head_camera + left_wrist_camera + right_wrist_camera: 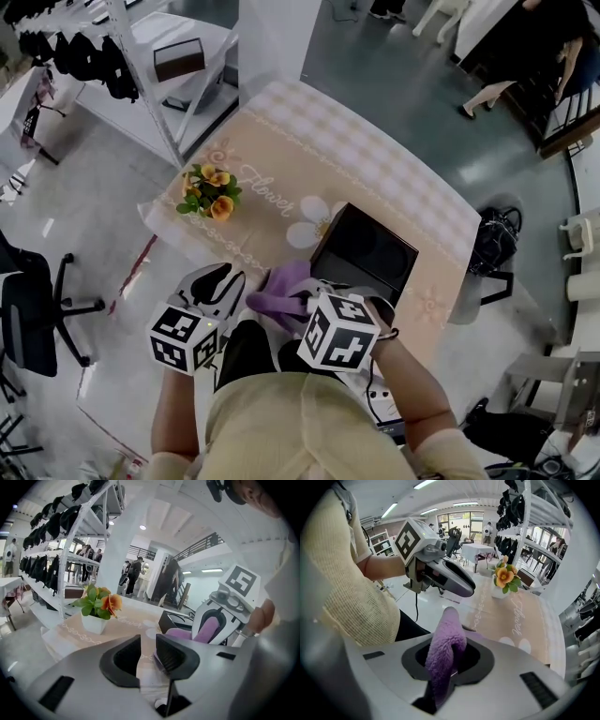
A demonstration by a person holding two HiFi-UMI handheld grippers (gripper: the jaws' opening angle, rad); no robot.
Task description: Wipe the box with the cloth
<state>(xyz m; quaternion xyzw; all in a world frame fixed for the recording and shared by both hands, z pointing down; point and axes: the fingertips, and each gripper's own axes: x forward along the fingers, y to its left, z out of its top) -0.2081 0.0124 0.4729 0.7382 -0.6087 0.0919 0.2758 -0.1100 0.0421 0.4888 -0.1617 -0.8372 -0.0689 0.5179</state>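
Cloth point(444, 648) clamped in right gripper point(449, 662), purple, just beside black box point(366, 251) on table point(281, 141). Left gripper point(147, 654) parted, nothing between jaws, near table's edge.

**Box** point(366, 253): dark, near black, squarish and low. It lies flat on the beige printed surface, turned a little askew so that one corner points toward the person. It sits toward the 4 o'clock part of the surface in the head view, close to the near edge. Whether its top is open or lidded cannot be told.

**Cloth** point(281, 284): purple, fleecy, thick pile. It is bunched into a soft fold and pinched between the jaws of the right tool point(450, 660), with one rounded end standing up past them. It is at about 8 o'clock from the box, just beside the box's near corner. Contact with the box cannot be told.
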